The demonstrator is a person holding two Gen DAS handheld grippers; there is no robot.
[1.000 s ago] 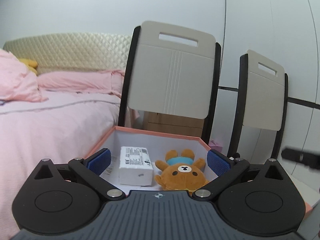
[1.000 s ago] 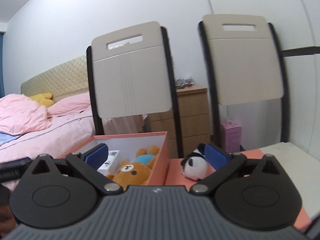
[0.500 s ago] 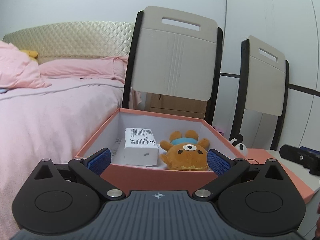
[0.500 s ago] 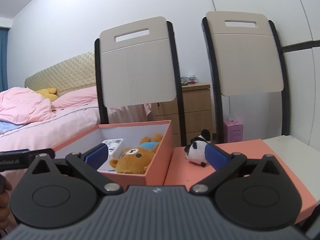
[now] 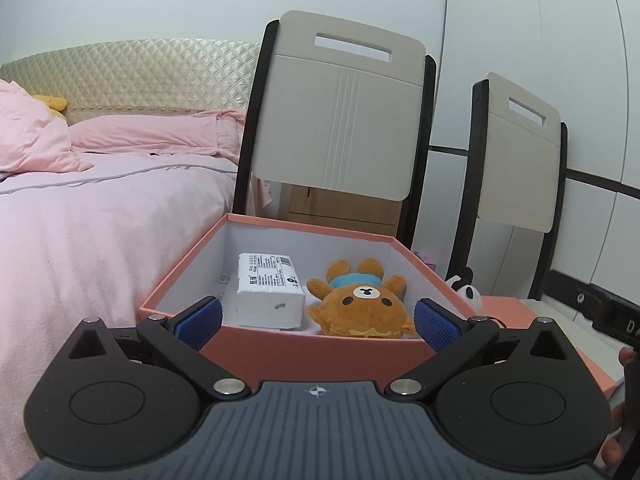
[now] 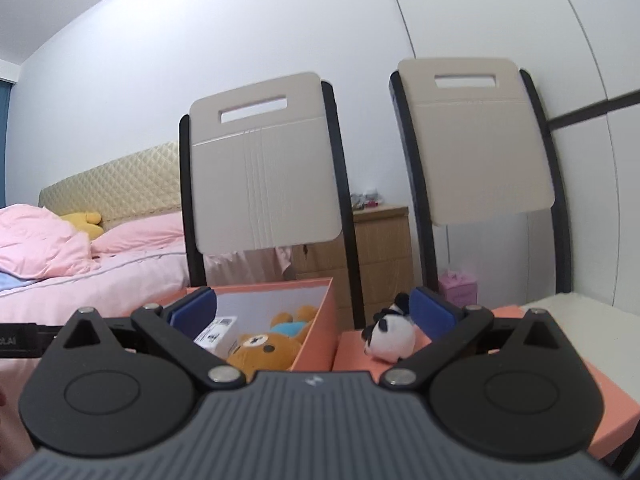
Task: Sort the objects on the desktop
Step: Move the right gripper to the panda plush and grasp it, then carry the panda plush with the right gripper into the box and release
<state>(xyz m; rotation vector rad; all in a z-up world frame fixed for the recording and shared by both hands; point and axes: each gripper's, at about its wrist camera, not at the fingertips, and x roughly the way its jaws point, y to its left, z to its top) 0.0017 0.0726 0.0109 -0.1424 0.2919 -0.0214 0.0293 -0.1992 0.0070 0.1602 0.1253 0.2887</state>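
An open salmon-pink box [image 5: 304,356] holds a white tissue pack [image 5: 268,292] on the left and a brown plush bear [image 5: 362,304] on the right. My left gripper [image 5: 316,322] is open and empty, just in front of the box's near wall. In the right wrist view the same box [image 6: 312,336] shows with the bear [image 6: 264,350] and the pack [image 6: 216,332] inside. A small panda plush [image 6: 390,334] lies on the flat pink lid [image 6: 600,412] right of the box. My right gripper [image 6: 312,312] is open and empty, short of the box and panda. The panda [image 5: 466,290] peeks past the box's right corner.
Two beige chairs [image 5: 340,120] [image 5: 520,152] with black frames stand behind the box. A pink bed [image 5: 100,220] lies to the left. A wooden drawer cabinet [image 6: 376,256] stands behind the chairs. The other gripper's black body [image 5: 600,308] shows at the right edge.
Both grippers have drawn back from the box, so its near wall now shows in front of the left gripper. The right gripper has tilted upward. Both stay open.
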